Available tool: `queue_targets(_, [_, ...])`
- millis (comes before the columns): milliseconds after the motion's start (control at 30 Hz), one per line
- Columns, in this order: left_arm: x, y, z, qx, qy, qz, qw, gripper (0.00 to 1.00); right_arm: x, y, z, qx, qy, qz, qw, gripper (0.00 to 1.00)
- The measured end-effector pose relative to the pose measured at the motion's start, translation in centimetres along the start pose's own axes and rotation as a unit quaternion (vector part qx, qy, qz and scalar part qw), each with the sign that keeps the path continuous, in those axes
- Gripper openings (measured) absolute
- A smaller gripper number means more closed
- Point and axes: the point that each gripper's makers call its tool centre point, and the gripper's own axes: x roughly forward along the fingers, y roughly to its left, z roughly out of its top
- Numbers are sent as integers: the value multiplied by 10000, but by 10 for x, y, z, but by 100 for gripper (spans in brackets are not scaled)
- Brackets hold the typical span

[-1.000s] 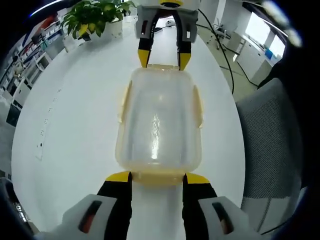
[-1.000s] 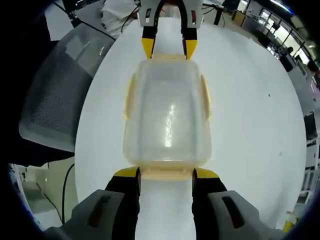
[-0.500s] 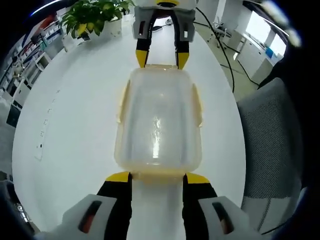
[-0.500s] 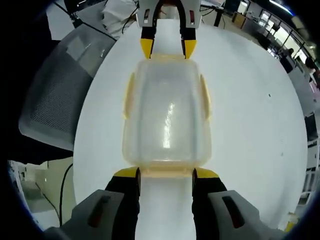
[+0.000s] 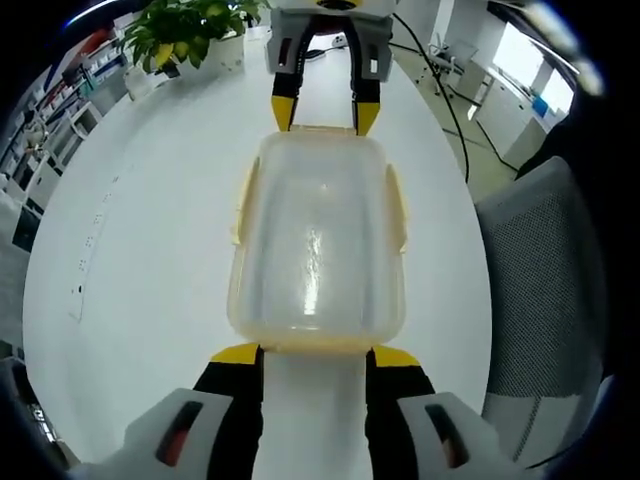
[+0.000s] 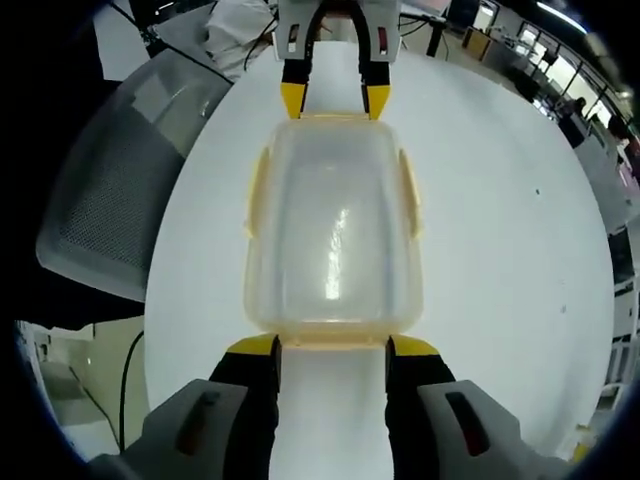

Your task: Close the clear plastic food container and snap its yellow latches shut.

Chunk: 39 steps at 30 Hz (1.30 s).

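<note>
One clear container [image 5: 317, 240] on one white round table [image 5: 140, 250]; four yellow latches [image 5: 244, 200], one per side; two grippers, left gripper [image 5: 314, 358] and right gripper [image 6: 331, 350]; one potted plant [image 5: 185, 35] far left; one grey chair [image 6: 110, 190].

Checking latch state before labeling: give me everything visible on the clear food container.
The clear food container is frosted, see-through plastic, rectangular with rounded corners, with its lid on. It sits flat on the white table. Pale yellow latches line its sides and ends. The left tool and right tool meet its opposite short ends, jaws open; actual contact is unclear.
</note>
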Motion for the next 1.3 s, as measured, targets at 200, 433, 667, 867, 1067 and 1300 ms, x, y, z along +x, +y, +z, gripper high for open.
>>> queue_targets(200, [0, 0, 0, -55, 19, 6, 10000, 35, 0, -1, -2, -55, 76, -29, 10000, 40])
queue_targets(433, [0, 0, 1, -41, -2, 16, 10000, 35, 0, -1, -2, -36, 62, -73, 9999, 40])
queue_targets(667, [-1, -1, 1, -71, -24, 9, 10000, 36, -1, 1, -5, 92, 19, -47, 9999, 41])
queue_targets(867, [-1, -1, 1, -146, -44, 46, 9999, 36, -6, 1, -7, 509, -216, -56, 9985, 40])
queue_targets(1067, [-10, -1, -3, -545, -253, 33, 9982, 35, -19, -6, -10, 1131, -659, -207, 9912, 40])
queue_targets(1300, [-16, 1, -14, -1222, -508, 25, 9912, 35, -35, -8, -4, 2053, -1263, -191, 9703, 42])
